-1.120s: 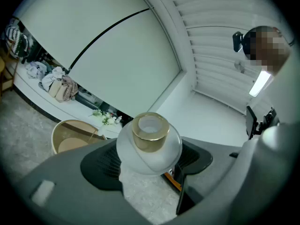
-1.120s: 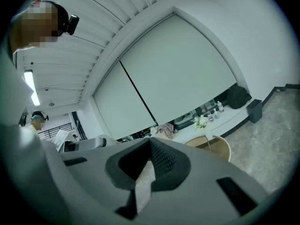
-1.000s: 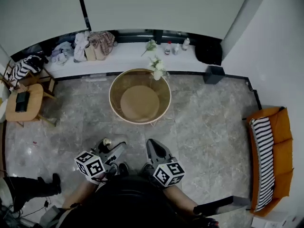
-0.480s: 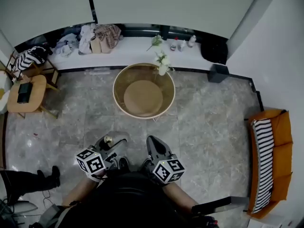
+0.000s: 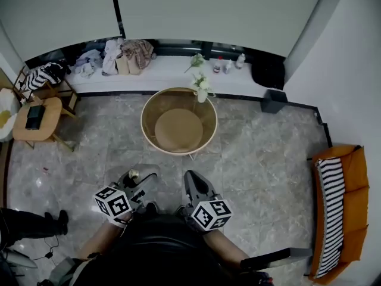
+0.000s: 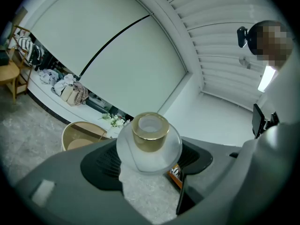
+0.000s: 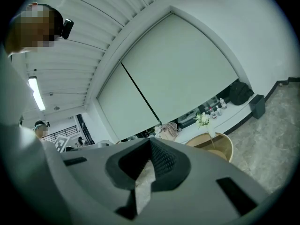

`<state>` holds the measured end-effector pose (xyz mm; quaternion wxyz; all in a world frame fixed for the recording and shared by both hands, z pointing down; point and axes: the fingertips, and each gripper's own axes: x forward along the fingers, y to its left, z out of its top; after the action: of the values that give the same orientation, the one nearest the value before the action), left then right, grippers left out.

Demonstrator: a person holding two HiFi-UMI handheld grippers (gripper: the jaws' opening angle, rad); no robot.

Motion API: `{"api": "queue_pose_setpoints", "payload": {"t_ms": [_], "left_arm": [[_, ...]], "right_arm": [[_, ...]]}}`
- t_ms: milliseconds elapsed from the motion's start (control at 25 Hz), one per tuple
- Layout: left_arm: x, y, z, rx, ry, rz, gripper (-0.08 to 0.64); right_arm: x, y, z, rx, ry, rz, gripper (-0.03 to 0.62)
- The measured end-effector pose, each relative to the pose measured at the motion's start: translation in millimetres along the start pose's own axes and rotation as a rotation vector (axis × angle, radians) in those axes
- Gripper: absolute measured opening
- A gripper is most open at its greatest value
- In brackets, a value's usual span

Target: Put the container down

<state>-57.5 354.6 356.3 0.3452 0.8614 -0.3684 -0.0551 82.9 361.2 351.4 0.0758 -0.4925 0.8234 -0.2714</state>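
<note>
The left tongs (image 5: 140,182) are clenched on the container (image 6: 149,146), held above the grey marble floor (image 5: 262,159). The right tongs (image 5: 194,186) are closed on nothing. Ahead, a round tabletop (image 5: 177,130) is seen with a flower vase (image 5: 200,89) at its far rim. Beyond it, a cluttered white ledge (image 5: 172,67) is lined along the wall. The container is frosted glass, topped by a gold cap (image 6: 150,131).

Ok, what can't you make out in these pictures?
Container: contents, left gripper view, hidden by its frosted wall and gold cap.
Container body: head view, covered by the left gripper.
Bottles on the ledge: head view, too small to identify.
Bystander's leg: head view, cut by the left edge.
</note>
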Motion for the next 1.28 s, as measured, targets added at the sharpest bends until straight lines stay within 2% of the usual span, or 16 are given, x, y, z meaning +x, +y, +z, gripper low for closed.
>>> {"api": "queue_pose_setpoints", "payload": {"t_ms": [200, 480, 920, 1280], "left_arm": [[1, 0, -14, -0.020, -0.011, 0.051, 0.337], [12, 13, -12, -0.025, 0.002, 0.086, 0.337], [54, 34, -5, -0.041, 0.052, 0.034, 0.337], [81, 69, 26, -0.053, 0.073, 0.018, 0.337]], "right_arm": [[-9, -16, -7, 0.028, 0.025, 0.009, 0.006], [-3, -30, -8, 0.051, 0.042, -0.001, 0.006], [22, -59, -2, 0.069, 0.042, -0.071, 0.006], [64, -72, 8, 0.079, 0.047, -0.114, 0.006]]}}
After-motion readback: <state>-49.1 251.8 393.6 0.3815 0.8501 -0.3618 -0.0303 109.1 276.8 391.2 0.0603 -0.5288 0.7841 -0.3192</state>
